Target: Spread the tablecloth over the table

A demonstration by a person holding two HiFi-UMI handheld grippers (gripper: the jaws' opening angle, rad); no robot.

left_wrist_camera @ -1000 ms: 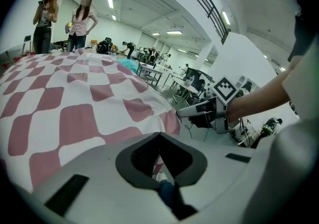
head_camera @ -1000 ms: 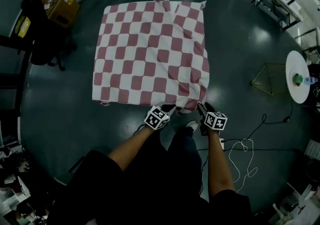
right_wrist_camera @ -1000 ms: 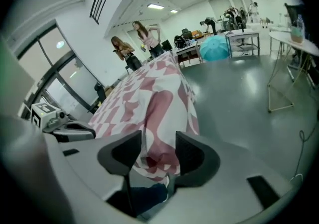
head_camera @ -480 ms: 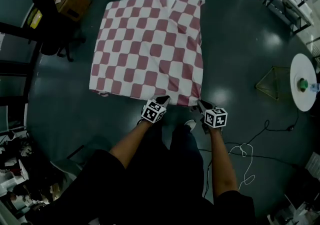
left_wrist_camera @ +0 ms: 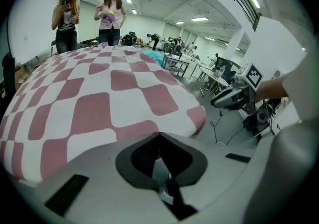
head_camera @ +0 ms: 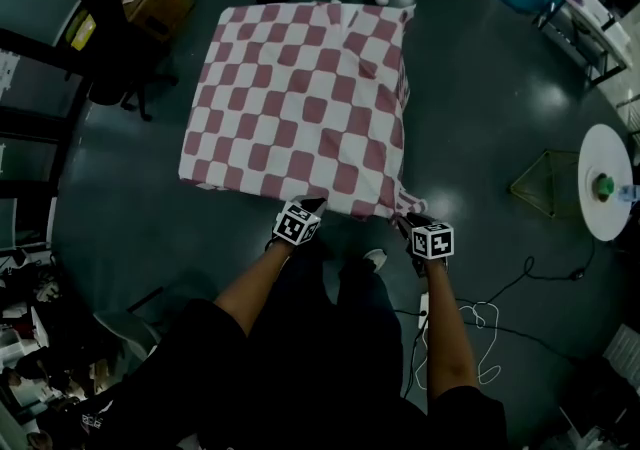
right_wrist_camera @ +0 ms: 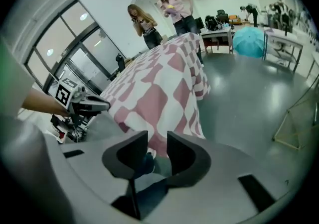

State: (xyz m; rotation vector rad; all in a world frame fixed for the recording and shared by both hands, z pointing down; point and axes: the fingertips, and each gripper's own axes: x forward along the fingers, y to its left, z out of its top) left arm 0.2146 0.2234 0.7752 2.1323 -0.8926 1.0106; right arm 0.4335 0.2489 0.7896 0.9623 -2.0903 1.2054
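Straightening the near edge looks like the step you are on. The red-and-white checked tablecloth (head_camera: 300, 108) already covers the whole counter, which is hidden beneath it. Its near hem lies just in front of you, and its near right corner hangs down in a bunched point.

Your left claw (head_camera: 311, 205) is closed, its tips meeting right at the hem. Whether a fold is nipped there cannot be told. Your right claw (right_wrist_camera: 157, 141) has just been opening and now stands apart. The hanging corner shows beyond the gap, but the pads press on nothing.

To finish well, you would likely take that drooping corner between the right pads and close firmly. Then draw it outward and toward you, level with the left claw, so the overhang evens out. Pull gently, since a hard tug could drag the far edge off. The creases along the right side suggest that side needs the most smoothing.

Around you is a dark, glossy floor (head_camera: 480, 138) that reflects the ceiling lights. A pale cable (head_camera: 482, 323) loops beside your right foot. A small round white side table (head_camera: 598, 200) stands well off to the right, with a wire frame (head_camera: 545, 173) near it. Two people (left_wrist_camera: 89, 19) stand at the far edge, and cardboard boxes (head_camera: 150, 3) sit at far left.
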